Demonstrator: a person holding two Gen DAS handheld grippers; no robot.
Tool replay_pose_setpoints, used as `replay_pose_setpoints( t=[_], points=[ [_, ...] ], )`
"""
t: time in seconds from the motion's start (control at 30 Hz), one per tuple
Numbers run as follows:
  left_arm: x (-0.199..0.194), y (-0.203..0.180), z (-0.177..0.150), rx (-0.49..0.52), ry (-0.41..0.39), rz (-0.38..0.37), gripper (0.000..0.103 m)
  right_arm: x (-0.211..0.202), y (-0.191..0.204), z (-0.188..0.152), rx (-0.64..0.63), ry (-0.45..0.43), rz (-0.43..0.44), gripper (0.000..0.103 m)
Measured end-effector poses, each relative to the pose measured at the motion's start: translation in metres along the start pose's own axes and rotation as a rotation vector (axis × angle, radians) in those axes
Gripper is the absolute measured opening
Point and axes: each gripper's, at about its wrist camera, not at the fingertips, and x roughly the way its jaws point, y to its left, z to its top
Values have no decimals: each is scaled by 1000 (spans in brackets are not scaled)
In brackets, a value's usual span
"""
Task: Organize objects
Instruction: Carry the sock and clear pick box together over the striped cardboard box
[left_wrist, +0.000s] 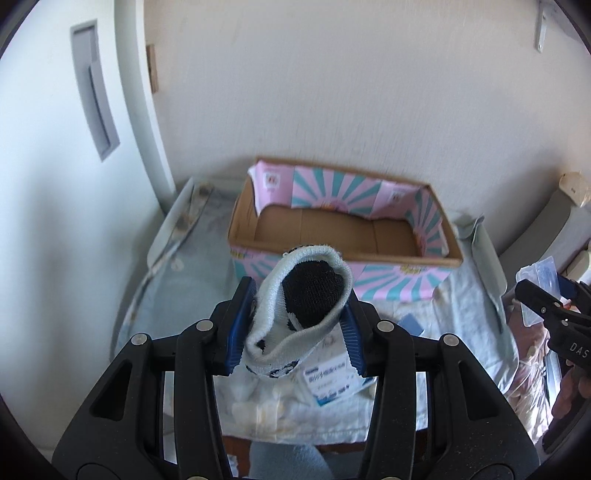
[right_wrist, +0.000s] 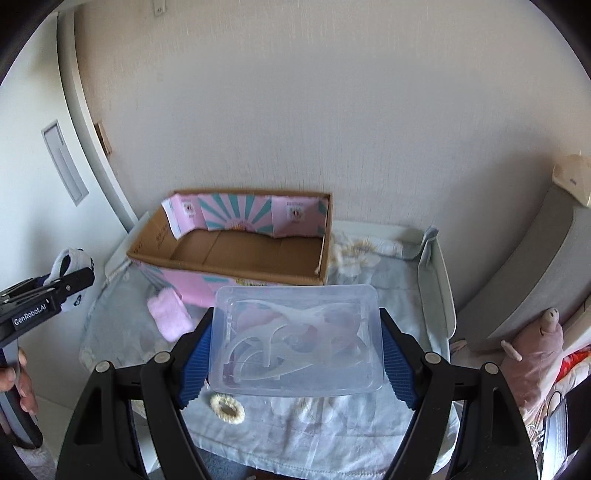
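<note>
Now: both grippers loaded, box not yet filled

Left gripper (left_wrist: 298, 325) is pinching a rolled white sock (left_wrist: 299, 314) with a black inner part and a panda-like print; the blue fingers (left_wrist: 239, 328) are pressing on the sock from both sides. The sock is hanging in the air above the cloth-covered bench (left_wrist: 184, 280), just in front of the near wall of the cardboard box (left_wrist: 343, 258).

Right gripper (right_wrist: 295, 347) is clamping a clear plastic tray (right_wrist: 295, 336) across its width, fingers (right_wrist: 195, 365) set wide but bearing on both side walls. Pale plastic pieces are lying inside the tray; what they are I cannot tell. The tray is being carried above the bench, its far edge near the front of the box.

Box is sitting open at the back of the bench against the wall, brown floor bare, pink-and-teal print on its walls.

Loose items are lying on the cloth: a pink fluffy piece (right_wrist: 170, 315) just in front of the box, a cream scrunchie (right_wrist: 228, 407) near the front edge, a labelled packet (left_wrist: 332, 380) under the left gripper.

Judgement: transport step, early in the task. Next move calls for carrying each load over the box rim, lowering, then spreading the fingers. Grippers are working close together, so going in one at a time looks safer.
</note>
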Motion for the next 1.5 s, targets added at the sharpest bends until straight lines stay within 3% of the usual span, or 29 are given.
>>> replay_pose_setpoints(
  t=[0.53,0.77,1.07,1.5],
  points=[
    [46,10,108,59,-10,-41,41,41,51,94,-77,-46,28,77],
    [87,8,144,88,38,-59,41,86,62,116,-89,4,26,77],
    [156,6,148,78,182,-84,41,157,59,114,-106,145,-2,77],
    [241,-2,110,115,389,-78,41,227,48,74,-110,313,22,77]
  ],
)
